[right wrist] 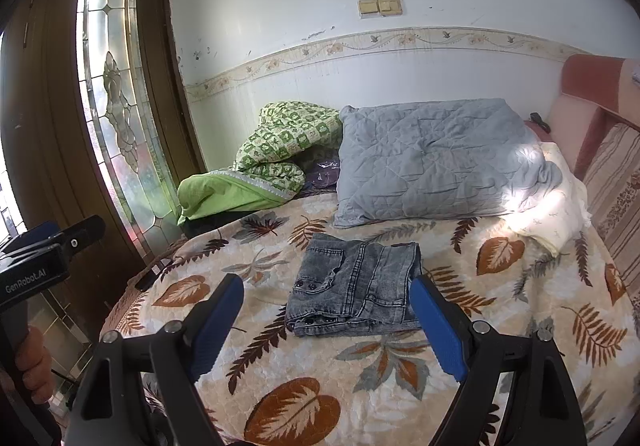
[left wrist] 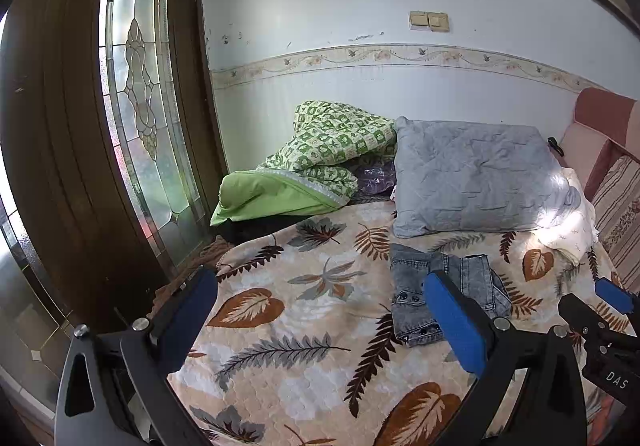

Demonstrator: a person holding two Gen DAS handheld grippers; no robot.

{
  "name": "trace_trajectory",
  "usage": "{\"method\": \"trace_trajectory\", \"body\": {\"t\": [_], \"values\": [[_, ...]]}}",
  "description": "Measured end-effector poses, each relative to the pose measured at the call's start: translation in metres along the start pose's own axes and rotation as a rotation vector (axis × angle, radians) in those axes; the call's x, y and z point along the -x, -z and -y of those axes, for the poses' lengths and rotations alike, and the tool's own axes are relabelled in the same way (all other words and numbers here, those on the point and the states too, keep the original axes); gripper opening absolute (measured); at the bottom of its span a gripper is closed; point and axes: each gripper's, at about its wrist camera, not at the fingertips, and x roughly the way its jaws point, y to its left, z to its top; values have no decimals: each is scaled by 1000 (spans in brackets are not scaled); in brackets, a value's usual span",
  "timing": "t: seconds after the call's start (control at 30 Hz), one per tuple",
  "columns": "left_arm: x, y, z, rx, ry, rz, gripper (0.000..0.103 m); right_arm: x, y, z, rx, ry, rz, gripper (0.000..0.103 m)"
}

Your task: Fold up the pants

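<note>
The bed (right wrist: 360, 386), spread with a leaf-print quilt, filled most of both views, and everything else is placed against it. At its far end, against the wall, lay one grey pillow (right wrist: 436, 162), with one green checked blanket (right wrist: 288, 142) bunched to the pillow's left and a white cloth (right wrist: 560, 210) at its right. The pants (right wrist: 356, 286), a single pair of grey jeans, lay near the middle of the bed just in front of the pillow, already folded into a compact bundle with the waistband on the left. Two grippers were present, both short of the bundle on the near side of the bed. The right gripper (right wrist: 326, 324) had its blue pads spread wide with nothing between them, the pants lying beyond the tips; the left gripper (left wrist: 320, 320) was likewise released and empty, off to the left of the pants. The fold looked finished or nearly so. The risk from here, in my judgement, was that a pad brushing the top layer, or a pinch on only one layer, would drag the denim and spring the stack open; the soft quilt could also bunch beneath it and tilt the bundle.
</note>
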Motion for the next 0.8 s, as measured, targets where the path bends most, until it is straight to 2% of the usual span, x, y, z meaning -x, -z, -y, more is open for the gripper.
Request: {"method": "trace_trajectory", "body": {"t": [0.8], "values": [[-2, 3, 15, -38, 19, -3, 103, -6, 9, 20, -48, 3, -23, 87]]}}
